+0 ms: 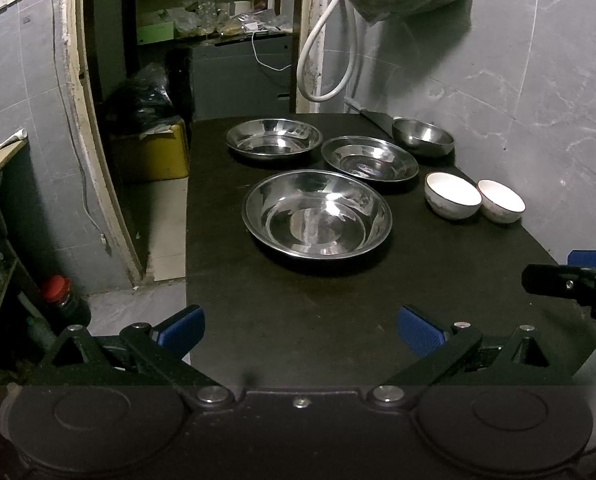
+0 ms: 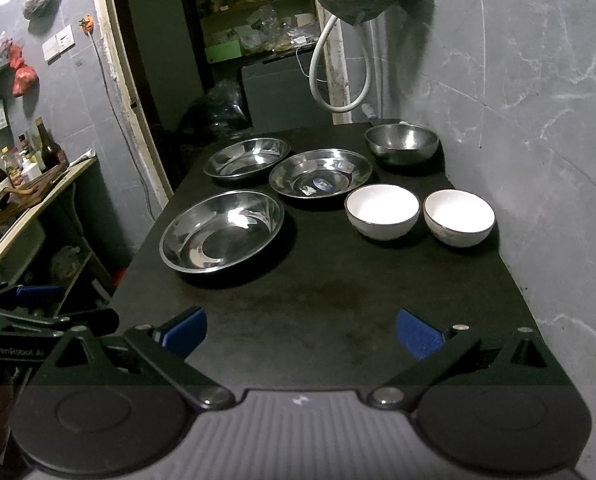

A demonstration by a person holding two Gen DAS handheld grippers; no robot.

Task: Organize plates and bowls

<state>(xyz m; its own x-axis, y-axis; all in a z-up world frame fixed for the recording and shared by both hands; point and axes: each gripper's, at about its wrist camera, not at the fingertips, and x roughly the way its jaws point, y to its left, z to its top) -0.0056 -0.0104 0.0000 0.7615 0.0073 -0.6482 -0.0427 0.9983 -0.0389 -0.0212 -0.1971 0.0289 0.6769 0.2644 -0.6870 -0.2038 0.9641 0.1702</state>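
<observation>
"GenRobot.AI" is read on the left gripper [image 2: 29, 320]. Both it and the right gripper [image 2: 301, 334] are held spread, empty, over a black table [image 2: 338, 300]; grey tiled walls [image 2: 538, 100] are seen.

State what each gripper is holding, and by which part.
Nothing is held. The left gripper and right gripper both stand open over the dark table, short of the steel plates and white bowls.

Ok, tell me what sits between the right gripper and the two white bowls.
Nothing: in the right wrist view, only bare dark tabletop lies between the open right gripper and the white bowls.
</observation>
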